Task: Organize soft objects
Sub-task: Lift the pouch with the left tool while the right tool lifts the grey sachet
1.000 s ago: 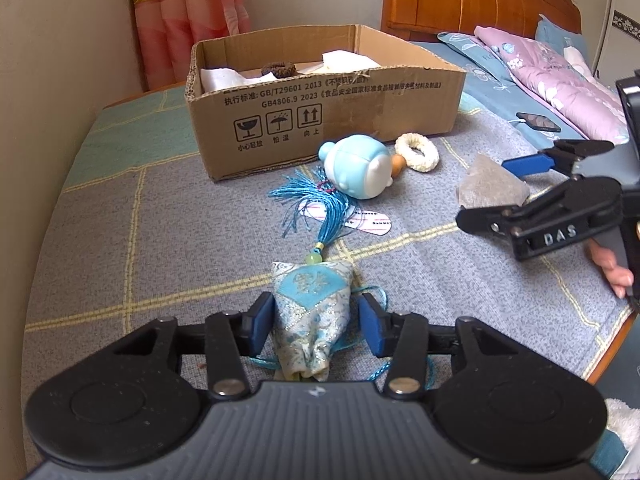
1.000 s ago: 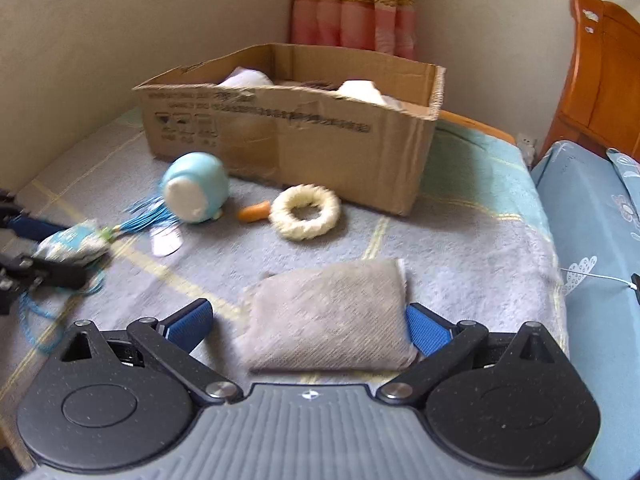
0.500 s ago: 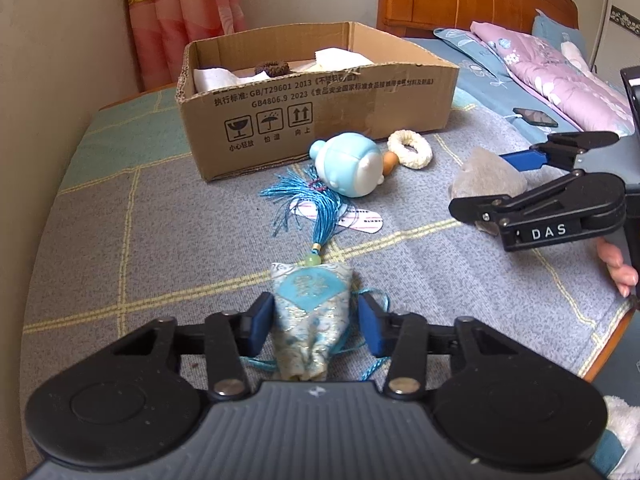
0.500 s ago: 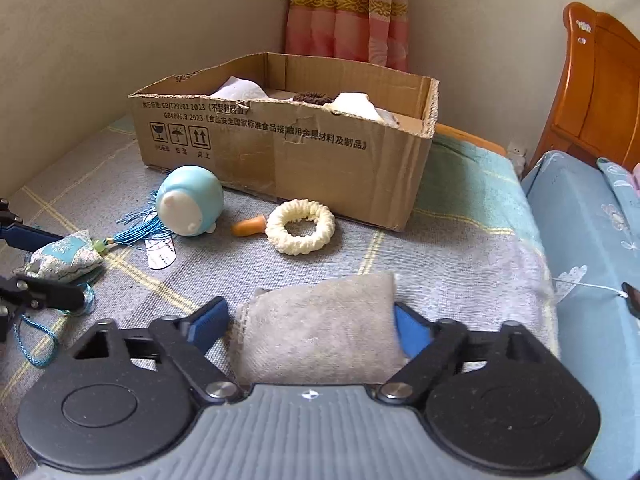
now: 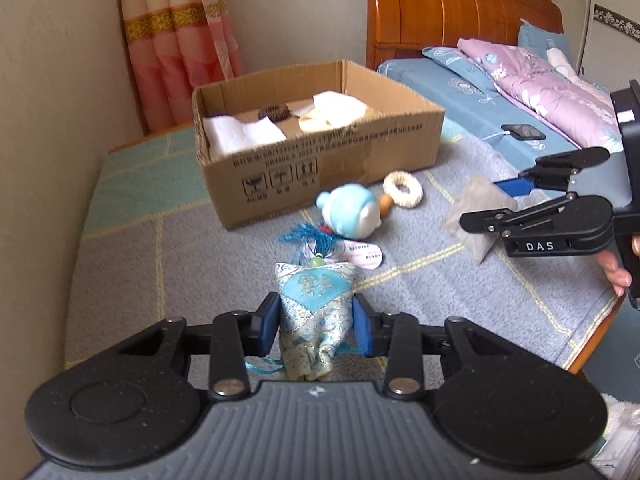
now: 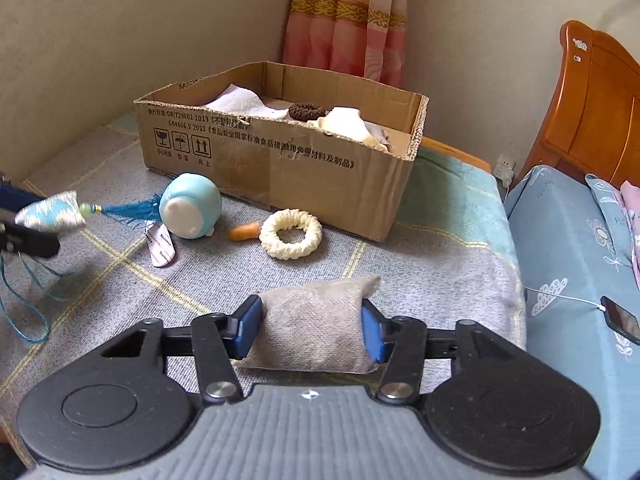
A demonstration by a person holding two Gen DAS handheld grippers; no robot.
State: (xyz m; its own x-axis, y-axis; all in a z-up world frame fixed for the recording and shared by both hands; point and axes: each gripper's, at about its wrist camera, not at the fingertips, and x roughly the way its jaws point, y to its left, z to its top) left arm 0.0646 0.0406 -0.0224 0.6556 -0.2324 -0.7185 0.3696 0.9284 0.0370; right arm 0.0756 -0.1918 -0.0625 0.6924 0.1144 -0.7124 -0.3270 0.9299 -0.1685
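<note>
A blue brocade sachet (image 5: 314, 292) with a teal tassel (image 5: 308, 236) sits between the pads of my left gripper (image 5: 316, 320), whose jaws are closing and press on its sides. It hangs just off the blanket in the right wrist view, sachet (image 6: 52, 212). My right gripper (image 6: 312, 326) is closing too, its pads squeezing a grey cloth pouch (image 6: 316, 312) that bunches between them. Ahead stands an open cardboard box (image 5: 320, 160) holding white cloths and a brown ring. A pale blue round toy (image 6: 190, 210) and a cream knitted ring (image 6: 291, 234) lie in front of the box (image 6: 280, 160).
A grey checked blanket (image 5: 160, 264) covers the low bed. A wall runs along its left side, a curtain (image 5: 180, 40) hangs behind the box. A bed with blue sheets, a charging phone (image 5: 524, 132) and a wooden headboard (image 5: 460, 8) lies to the right. A paper tag (image 6: 162, 246) lies by the toy.
The right jaws came in from wide apart and now pinch the grey pouch into a bundle. The left jaws tightened on the sachet and rose with it, pulling the tassel along.
</note>
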